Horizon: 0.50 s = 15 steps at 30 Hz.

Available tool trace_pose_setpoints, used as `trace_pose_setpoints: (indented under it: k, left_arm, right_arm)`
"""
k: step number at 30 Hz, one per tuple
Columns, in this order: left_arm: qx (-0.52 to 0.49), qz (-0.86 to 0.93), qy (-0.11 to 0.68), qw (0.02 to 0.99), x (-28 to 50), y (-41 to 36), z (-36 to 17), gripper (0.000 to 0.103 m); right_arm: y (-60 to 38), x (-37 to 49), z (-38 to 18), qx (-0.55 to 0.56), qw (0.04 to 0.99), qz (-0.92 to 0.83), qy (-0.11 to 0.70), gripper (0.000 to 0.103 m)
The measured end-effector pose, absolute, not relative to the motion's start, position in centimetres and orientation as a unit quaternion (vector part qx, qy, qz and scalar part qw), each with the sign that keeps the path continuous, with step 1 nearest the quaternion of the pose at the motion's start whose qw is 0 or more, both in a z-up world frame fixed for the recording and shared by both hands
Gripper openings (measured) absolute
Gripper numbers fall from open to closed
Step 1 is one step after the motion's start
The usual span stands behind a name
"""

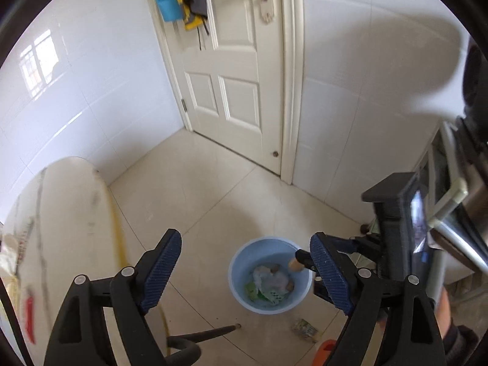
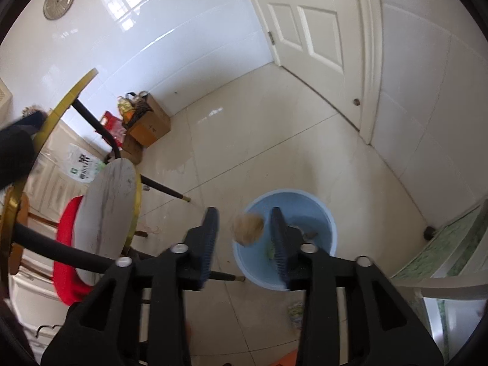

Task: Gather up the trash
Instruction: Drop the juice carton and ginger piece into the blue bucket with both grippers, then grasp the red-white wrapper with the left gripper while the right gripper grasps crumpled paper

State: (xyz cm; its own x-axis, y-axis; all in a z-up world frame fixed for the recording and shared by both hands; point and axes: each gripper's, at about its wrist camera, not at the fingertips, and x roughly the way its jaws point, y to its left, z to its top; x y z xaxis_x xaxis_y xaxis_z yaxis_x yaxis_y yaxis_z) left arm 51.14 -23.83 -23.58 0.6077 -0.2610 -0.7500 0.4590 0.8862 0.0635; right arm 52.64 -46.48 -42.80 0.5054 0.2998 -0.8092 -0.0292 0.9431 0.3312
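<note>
Blue plastic, the bin [image 2: 305, 210] stands on the tiled floor [image 2: 274, 140] and serves as landmark; crumpled paper and green wrappers [image 1: 268, 286] lie inside it. The right tongs [image 2: 244, 238] hang above its rim with jaws parted, and a tan, blurred lump [image 2: 248, 228] sits in the gap between them, touching neither pad. The left tongs [image 1: 244, 274] stand wide apart above the bin, gripping nothing. A green wrapper [image 1: 303, 329] lies on the floor just beside the bin.
</note>
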Motion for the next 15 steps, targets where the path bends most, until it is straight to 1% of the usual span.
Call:
trace_pose_setpoints:
  k: [2, 3, 7, 9, 15]
  left_arm:
    - [0.12, -0.197, 0.38, 0.896, 49.8, -21.5, -22.4, 0.088]
    - [0.115, -0.196, 0.376, 0.898, 49.4, -20.7, -21.9, 0.09]
    - [0.1, -0.183, 0.36, 0.909, 47.0, -15.7, -19.9, 0.091]
    - [0.094, -0.174, 0.355, 0.914, 46.1, -13.3, -19.2, 0.094]
    - [0.062, -0.134, 0.351, 0.925, 42.0, -4.0, -17.2, 0.095]
  right_arm:
    - [-46.1, 52.5, -42.0, 0.142, 0.859, 0.095, 0.483, 0.054]
    - [-45.7, 52.1, -41.0, 0.139, 0.863, 0.094, 0.476, 0.054]
    - [-43.7, 50.9, -37.0, 0.124, 0.878, 0.1, 0.452, 0.058]
    - [-42.3, 50.3, -34.9, 0.111, 0.886, 0.102, 0.439, 0.067]
    - [-35.6, 48.1, -28.1, 0.066, 0.908, 0.131, 0.391, 0.069]
